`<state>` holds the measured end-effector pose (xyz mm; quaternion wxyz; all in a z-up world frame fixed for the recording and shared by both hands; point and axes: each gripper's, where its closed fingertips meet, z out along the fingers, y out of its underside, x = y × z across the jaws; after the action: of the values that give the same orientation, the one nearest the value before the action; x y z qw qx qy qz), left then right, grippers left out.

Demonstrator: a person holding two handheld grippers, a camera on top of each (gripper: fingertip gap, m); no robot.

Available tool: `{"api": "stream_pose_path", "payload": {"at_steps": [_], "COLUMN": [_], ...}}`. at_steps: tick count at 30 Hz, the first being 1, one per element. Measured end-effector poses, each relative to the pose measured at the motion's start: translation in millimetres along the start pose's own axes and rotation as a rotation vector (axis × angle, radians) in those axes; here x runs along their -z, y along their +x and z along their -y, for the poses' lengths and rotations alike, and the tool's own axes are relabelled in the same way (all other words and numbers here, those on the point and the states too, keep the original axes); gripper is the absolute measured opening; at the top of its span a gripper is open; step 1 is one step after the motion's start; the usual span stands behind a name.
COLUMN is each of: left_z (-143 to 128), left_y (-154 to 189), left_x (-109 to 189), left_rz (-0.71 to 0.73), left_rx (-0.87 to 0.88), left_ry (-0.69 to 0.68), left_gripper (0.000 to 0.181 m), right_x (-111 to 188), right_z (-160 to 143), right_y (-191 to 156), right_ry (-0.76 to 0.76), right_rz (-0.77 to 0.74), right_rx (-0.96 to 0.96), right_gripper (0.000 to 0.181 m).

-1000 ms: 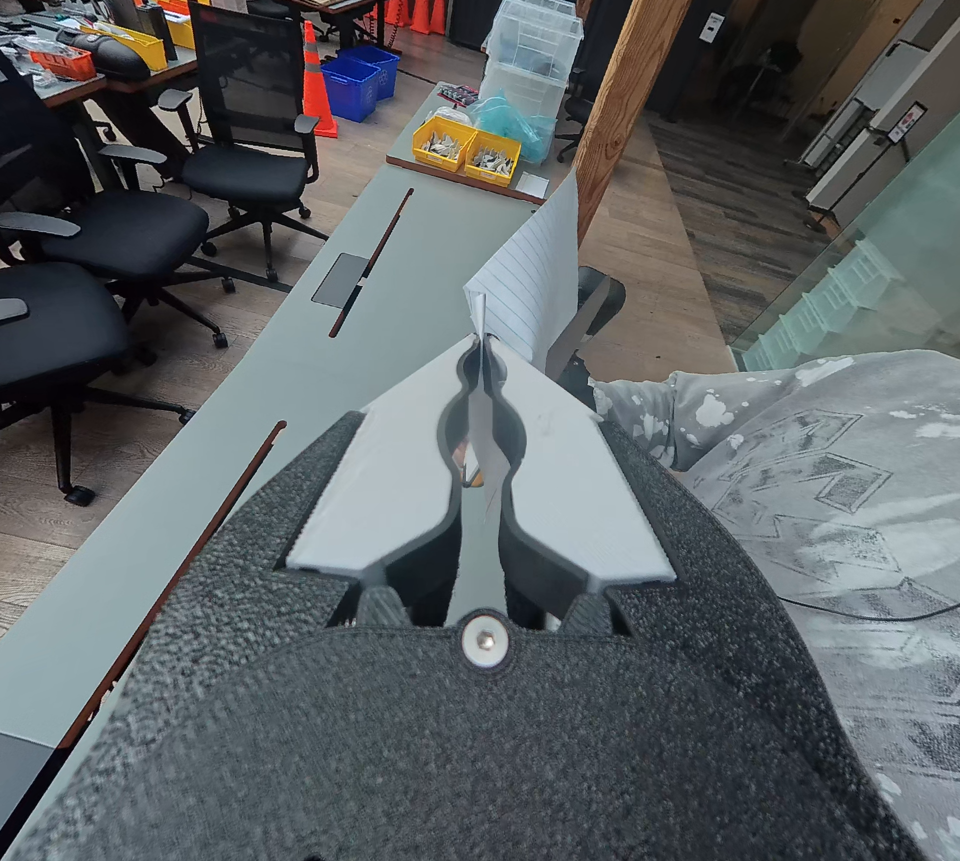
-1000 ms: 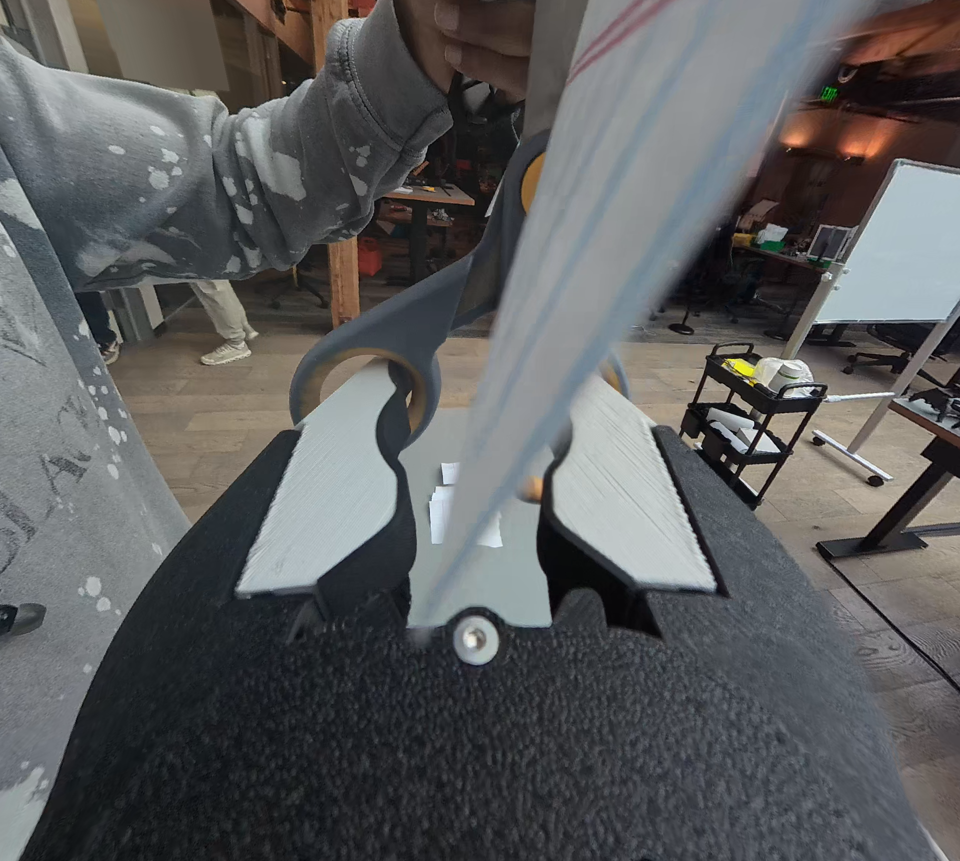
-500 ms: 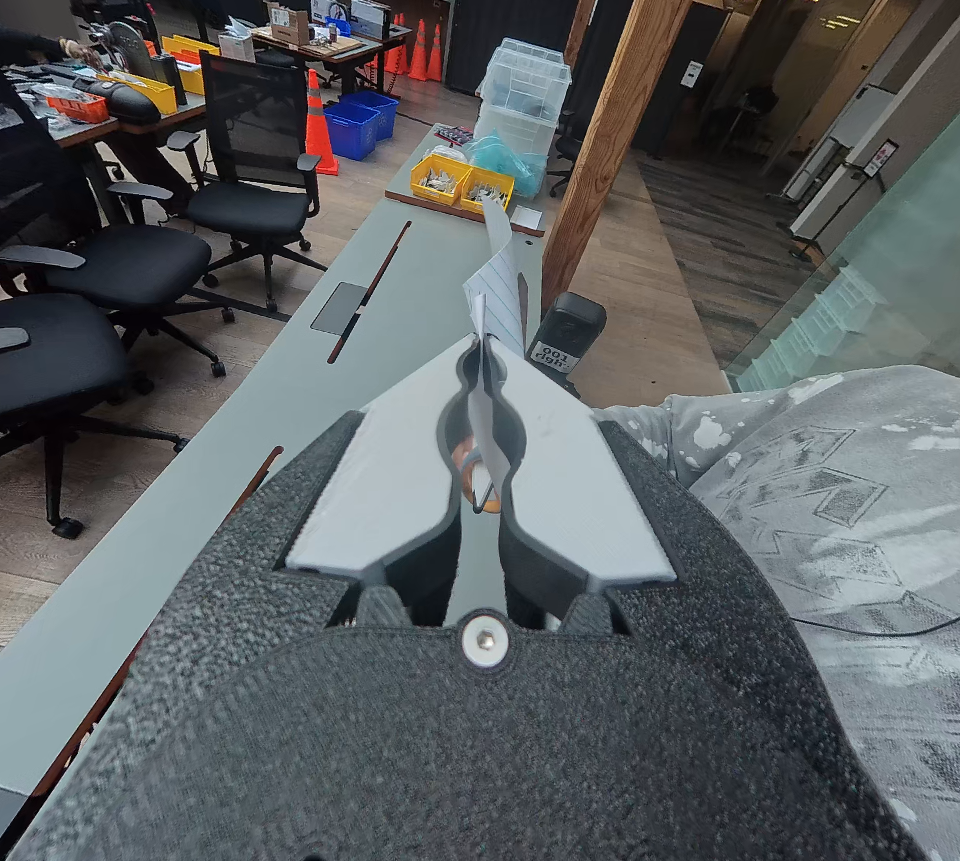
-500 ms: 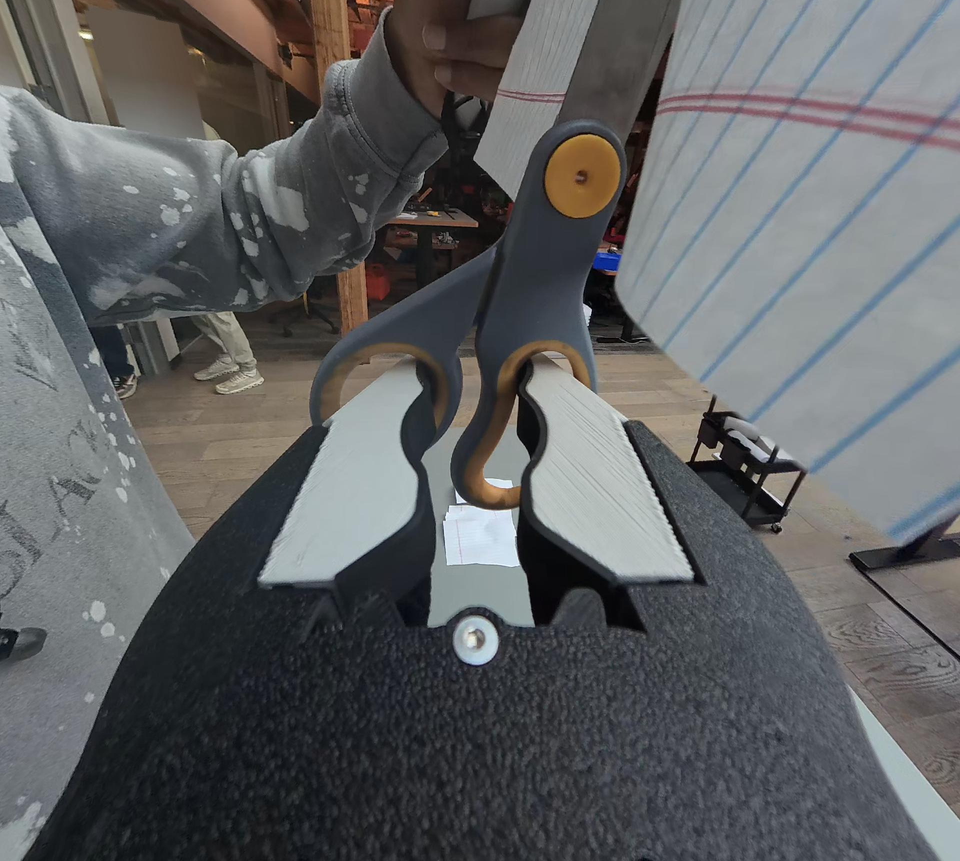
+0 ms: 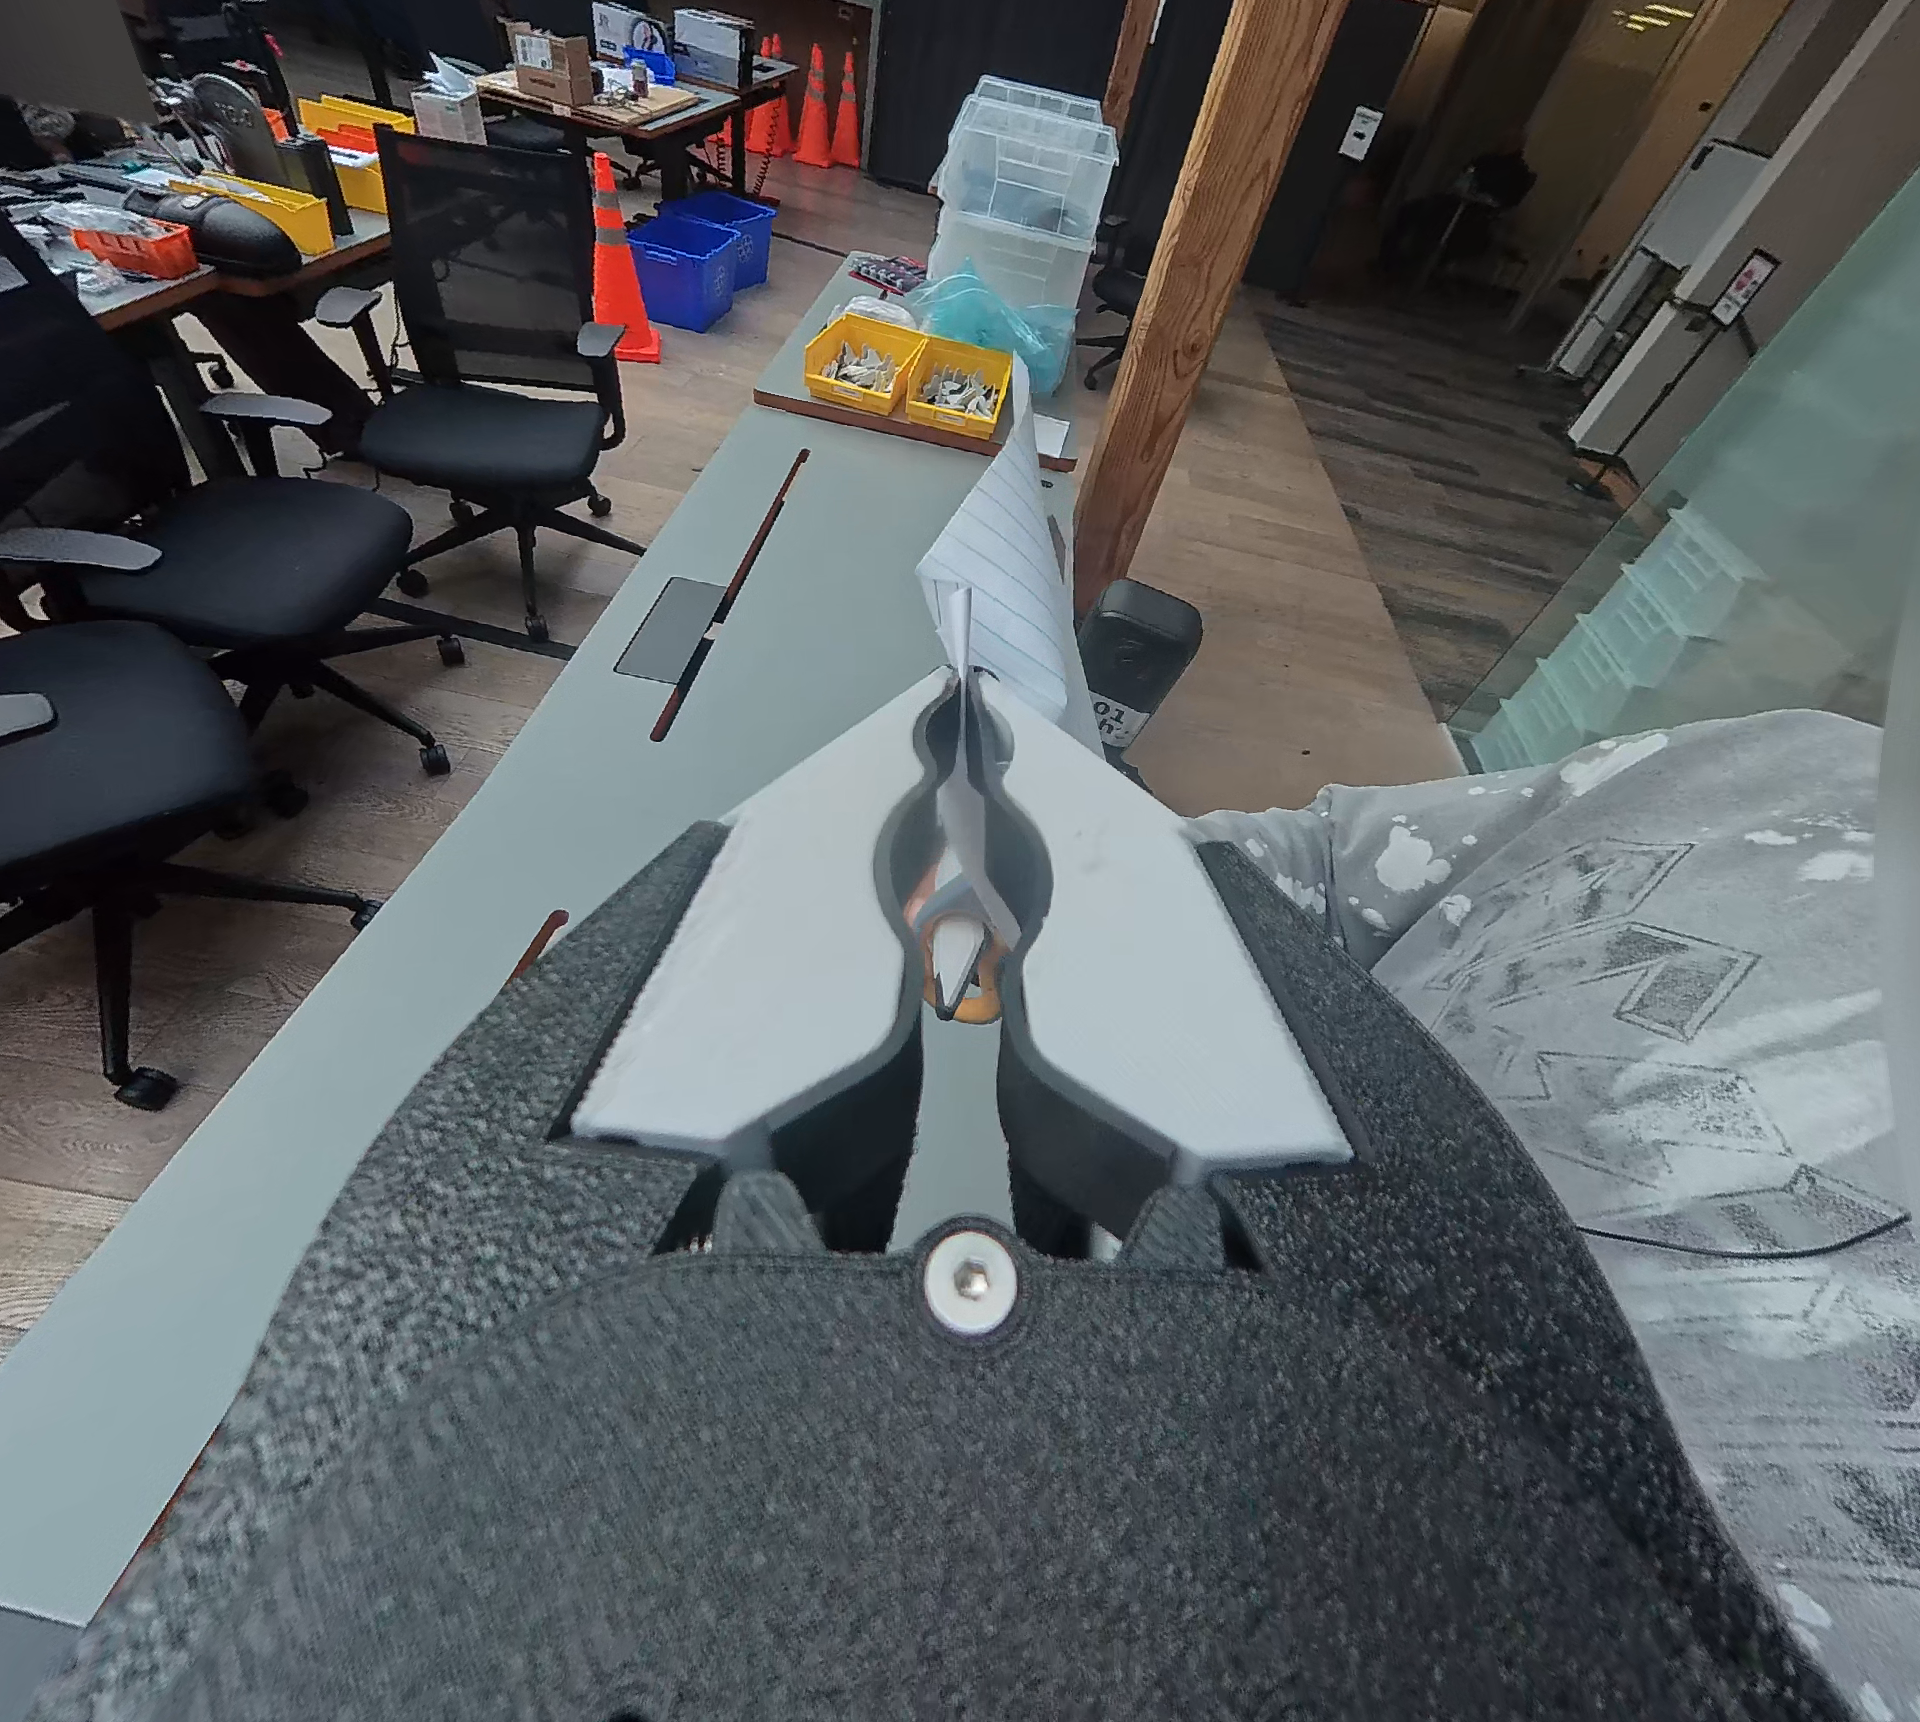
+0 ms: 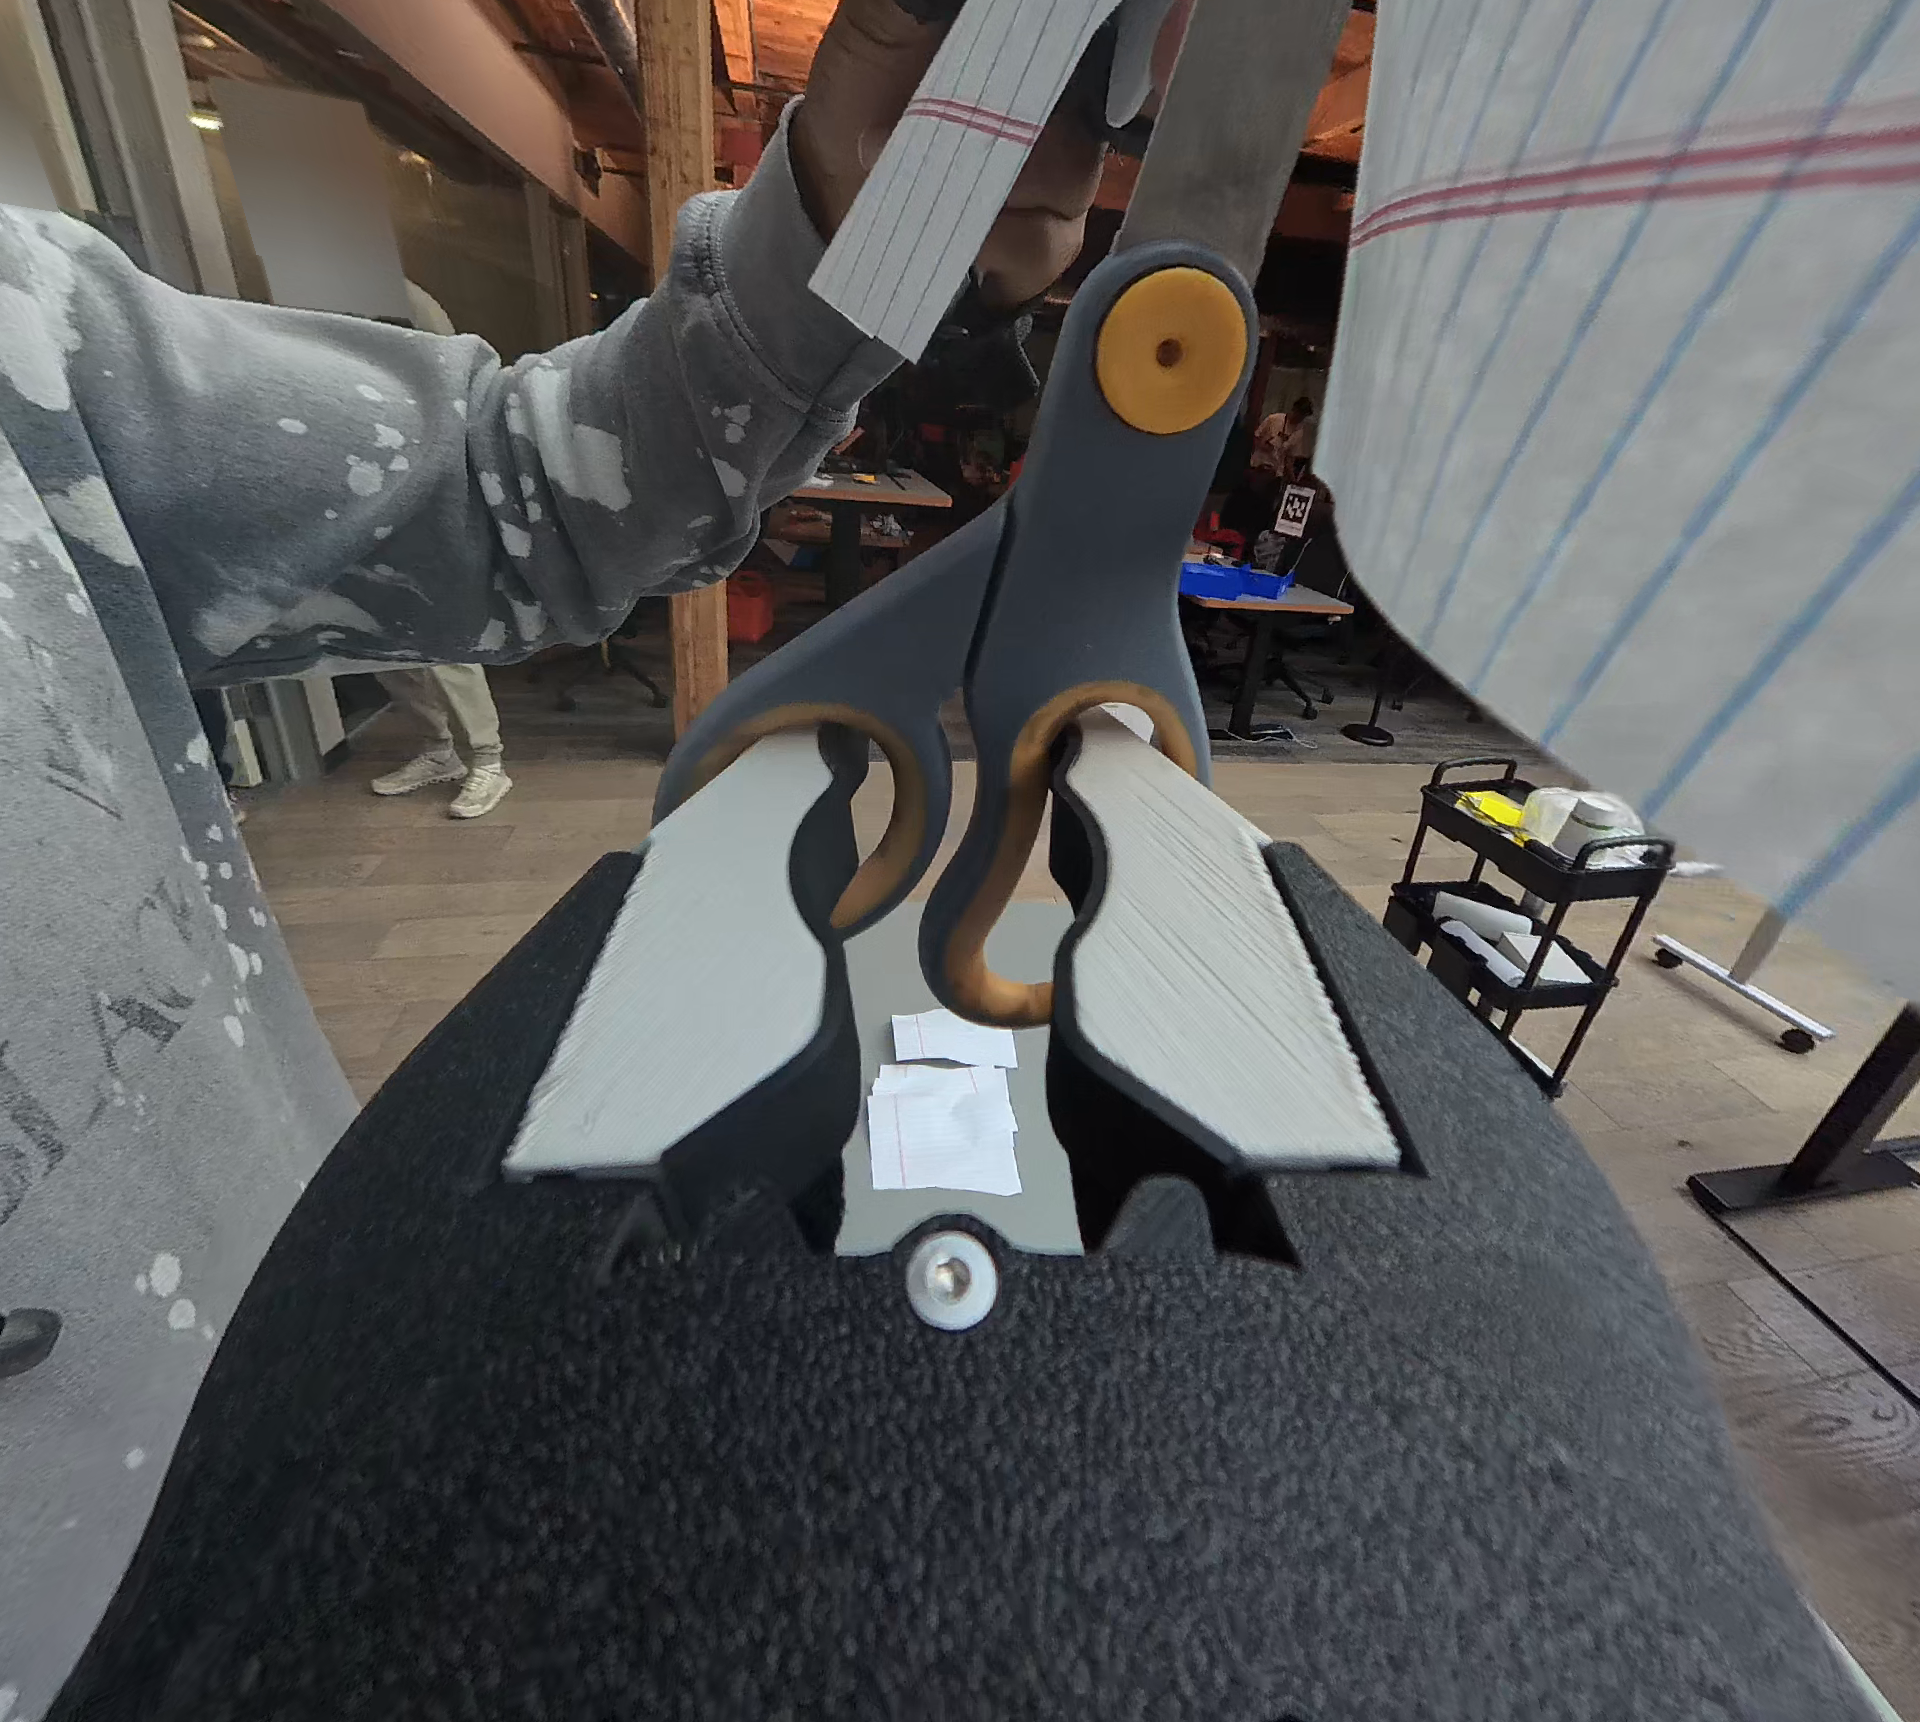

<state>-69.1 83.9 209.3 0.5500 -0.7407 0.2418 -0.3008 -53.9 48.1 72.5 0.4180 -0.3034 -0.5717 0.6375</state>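
- Far left in the left wrist view, black office chairs (image 5: pixel 488 384) stand on the wood floor beside the long grey table (image 5: pixel 499 893).
- An orange traffic cone (image 5: pixel 615 259) and blue bins (image 5: pixel 698 259) sit beyond the chairs.
- At the table's far end, two yellow parts bins (image 5: pixel 906 373) stand side by side, with clear stacked tubs (image 5: pixel 1023 186) behind them.
- The left gripper (image 5: pixel 961 693) hangs above the table, its jaws pressed together on a sheet of lined paper (image 5: pixel 1003 592), which rises edge-on from the tips and curls upward.
- Through the gap behind the closed tips, an orange and grey bit of the scissors shows below.
- Just right of the paper is a small black camera (image 5: pixel 1138 654), and a slanted wooden post (image 5: pixel 1216 186) rises beyond it.
- At the right edge is the person's grey spattered sweatshirt (image 5: pixel 1621 997).
- In the right wrist view, the sleeve crosses from the left to the person's hand (image 6: pixel 914 93) at the top.
- The right gripper (image 6: pixel 997 737) has one finger pushed through each handle loop of the grey and orange scissors (image 6: pixel 1049 592); the fingers sit fairly close together, and the scissors point upward.
- A narrow strip of the lined paper lies left of the blades and the large remainder hangs to the right.
- Between the fingers, small paper scraps (image 6: pixel 945 1111) lie on the grey table below.
- A black rolling cart (image 6: pixel 1527 903) stands at the right on the floor.
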Motion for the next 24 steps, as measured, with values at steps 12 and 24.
{"api": "stream_pose_path", "payload": {"at_steps": [12,24], "left_z": [-1,-10], "left_y": [1,0], "left_x": [-2,-2], "left_rz": [0.016,0.070], "left_rx": [-0.028,-0.128], "left_ry": [-0.024,-0.063], "left_gripper": [0.000,0.000], "right_x": [1,1], "right_z": [7,4], "right_y": [5,4], "right_ry": [0.044,0.010], "right_rz": [-0.014,-0.001], "right_rx": [-0.011,-0.043], "right_gripper": [0.041,0.045]}}
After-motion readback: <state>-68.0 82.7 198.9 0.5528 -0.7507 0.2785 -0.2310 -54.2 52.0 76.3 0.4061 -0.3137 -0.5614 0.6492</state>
